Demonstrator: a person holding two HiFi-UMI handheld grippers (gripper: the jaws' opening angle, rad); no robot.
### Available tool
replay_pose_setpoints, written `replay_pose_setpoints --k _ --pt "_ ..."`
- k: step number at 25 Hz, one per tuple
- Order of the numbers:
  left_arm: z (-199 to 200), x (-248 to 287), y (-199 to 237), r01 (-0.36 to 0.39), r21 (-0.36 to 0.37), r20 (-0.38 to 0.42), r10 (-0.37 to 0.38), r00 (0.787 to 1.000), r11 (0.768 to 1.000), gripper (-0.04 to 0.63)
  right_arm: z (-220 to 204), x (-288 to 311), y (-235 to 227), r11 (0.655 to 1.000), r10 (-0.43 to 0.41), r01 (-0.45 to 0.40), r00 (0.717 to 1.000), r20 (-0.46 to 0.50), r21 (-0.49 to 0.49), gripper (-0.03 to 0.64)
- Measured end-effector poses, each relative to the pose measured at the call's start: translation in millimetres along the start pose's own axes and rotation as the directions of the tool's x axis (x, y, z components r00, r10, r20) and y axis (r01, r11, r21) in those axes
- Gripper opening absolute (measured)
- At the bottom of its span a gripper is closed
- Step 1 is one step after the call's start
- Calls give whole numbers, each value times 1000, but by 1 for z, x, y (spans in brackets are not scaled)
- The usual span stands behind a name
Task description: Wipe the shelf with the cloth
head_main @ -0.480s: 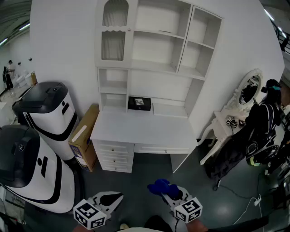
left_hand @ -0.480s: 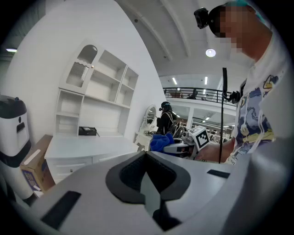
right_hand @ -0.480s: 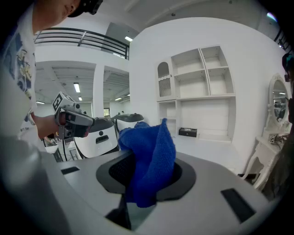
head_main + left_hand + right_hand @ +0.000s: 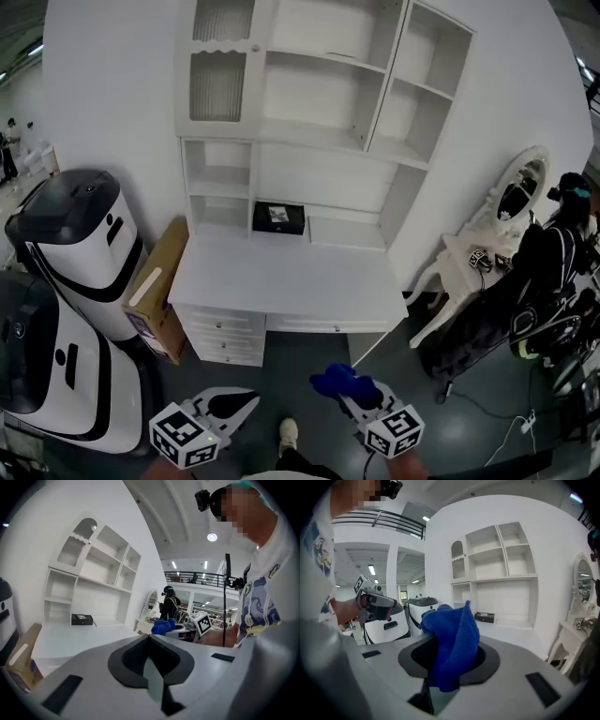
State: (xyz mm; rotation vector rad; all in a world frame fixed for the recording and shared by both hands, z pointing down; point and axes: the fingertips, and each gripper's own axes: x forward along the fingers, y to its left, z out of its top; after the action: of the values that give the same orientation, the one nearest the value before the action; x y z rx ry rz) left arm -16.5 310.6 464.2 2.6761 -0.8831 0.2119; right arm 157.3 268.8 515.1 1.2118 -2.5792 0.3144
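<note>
Cloth, fuzzy blue and bunched, is clamped in the right gripper; left gripper closed, empty.

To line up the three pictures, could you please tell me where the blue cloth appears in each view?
Head view: cloth at bottom centre, held in the right claw.
Left gripper view: cloth small, just right of centre.
Right gripper view: cloth large at centre, clamped between the jaws.
Shared landmark: the black box on the white shelf, seen in all three views.
</note>
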Motion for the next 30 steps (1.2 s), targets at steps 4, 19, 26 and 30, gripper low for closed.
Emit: replay_pose_setpoints --k 4,19,26,30 --pt "39 52 33 -9 20 -6 10 1000 1000 12 44 41 -65 999 21 -23 997 75 29 133" --pt "169 174 102 111 86 32 -114 993 990 12 253 159 -217 984 57 4 942 331 -180 133" --pt "211 174 154 229 130 53 -237 970 965 12 382 235 -215 957 43 98 882 469 -274 133" --pt "239 166 187 312 155 32 -321 947 937 12 463 281 -201 935 41 155 848 529 -320 133"
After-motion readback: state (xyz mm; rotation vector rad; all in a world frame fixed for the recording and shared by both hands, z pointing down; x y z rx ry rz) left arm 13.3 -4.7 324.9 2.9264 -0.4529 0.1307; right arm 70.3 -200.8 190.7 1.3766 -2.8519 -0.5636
